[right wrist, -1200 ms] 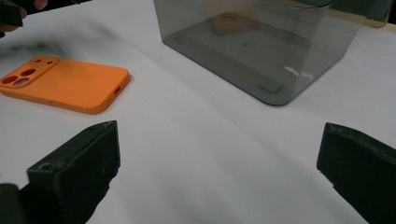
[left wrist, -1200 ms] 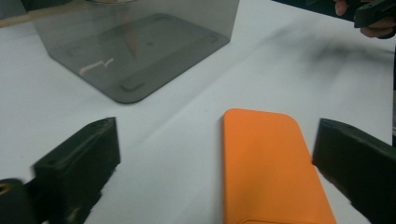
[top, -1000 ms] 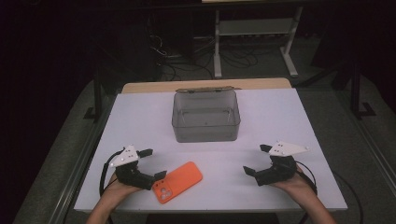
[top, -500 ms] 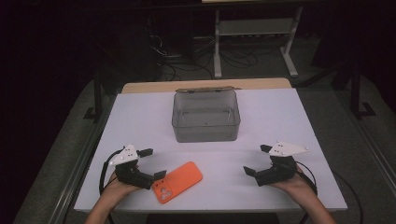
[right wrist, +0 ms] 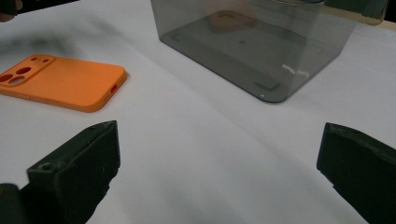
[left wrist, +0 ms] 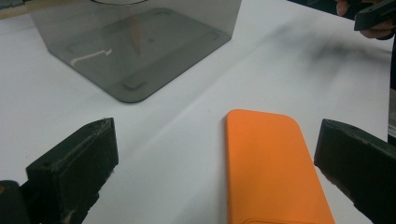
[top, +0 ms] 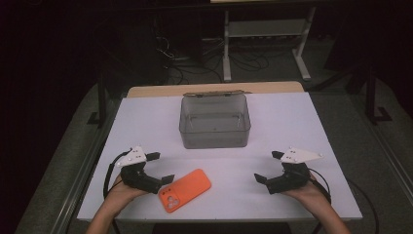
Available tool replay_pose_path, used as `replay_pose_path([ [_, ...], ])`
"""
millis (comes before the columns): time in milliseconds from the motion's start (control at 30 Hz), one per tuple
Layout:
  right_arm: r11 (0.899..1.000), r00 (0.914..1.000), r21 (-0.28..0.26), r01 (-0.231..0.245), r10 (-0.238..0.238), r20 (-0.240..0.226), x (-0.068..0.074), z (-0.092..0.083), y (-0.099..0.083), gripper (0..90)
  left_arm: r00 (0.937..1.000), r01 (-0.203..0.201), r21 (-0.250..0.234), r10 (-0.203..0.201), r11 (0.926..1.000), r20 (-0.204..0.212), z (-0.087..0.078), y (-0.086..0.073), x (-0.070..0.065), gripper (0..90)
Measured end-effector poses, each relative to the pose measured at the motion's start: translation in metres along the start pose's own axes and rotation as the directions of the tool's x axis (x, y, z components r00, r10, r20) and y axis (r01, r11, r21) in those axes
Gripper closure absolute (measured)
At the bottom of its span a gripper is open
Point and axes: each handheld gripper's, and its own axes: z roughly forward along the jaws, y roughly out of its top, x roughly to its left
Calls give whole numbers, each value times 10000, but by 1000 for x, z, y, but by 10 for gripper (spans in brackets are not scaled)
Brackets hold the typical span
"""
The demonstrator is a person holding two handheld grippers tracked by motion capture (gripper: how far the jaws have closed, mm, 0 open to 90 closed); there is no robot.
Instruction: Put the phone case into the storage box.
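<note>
**Here: open grippers beside a flat phone**

Shown, from largest to smallest: the white counter point(top: 292, 122); a clear grey box point(top: 215, 122), empty and open-topped, standing at the counter's far middle; the left gripper point(top: 157, 168) and right gripper point(top: 269, 166), each hand-held near the front edge; and an orange phone point(top: 185, 189) lying camera side up near the front edge, just beside the left gripper. Both grippers have their jaws spread wide and hold nothing. In the left gripper view the phone point(left wrist: 271, 163) lies ahead, between the jaws' lines but nearer the right one. The phone is judged stiff, light and thin, with a smooth, possibly slippery shell. Lying flat, it offers little height, so the long side edges look the best place to grip.
</note>
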Motion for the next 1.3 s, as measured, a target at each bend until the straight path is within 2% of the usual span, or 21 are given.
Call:
replay_pose_path([
  [800, 10000, 10000, -18, 30, -30, 14, 0, -1, 0, 0, 9982, -511, 282, 502, 9983, 340, 20, 16, -16, 0],
  [1300, 10000, 10000, -34, 11, -11, 25, 1, -1, 0, 0, 9973, -637, 483, 618, 9968, 408, 32, 22, -25, 0],
])
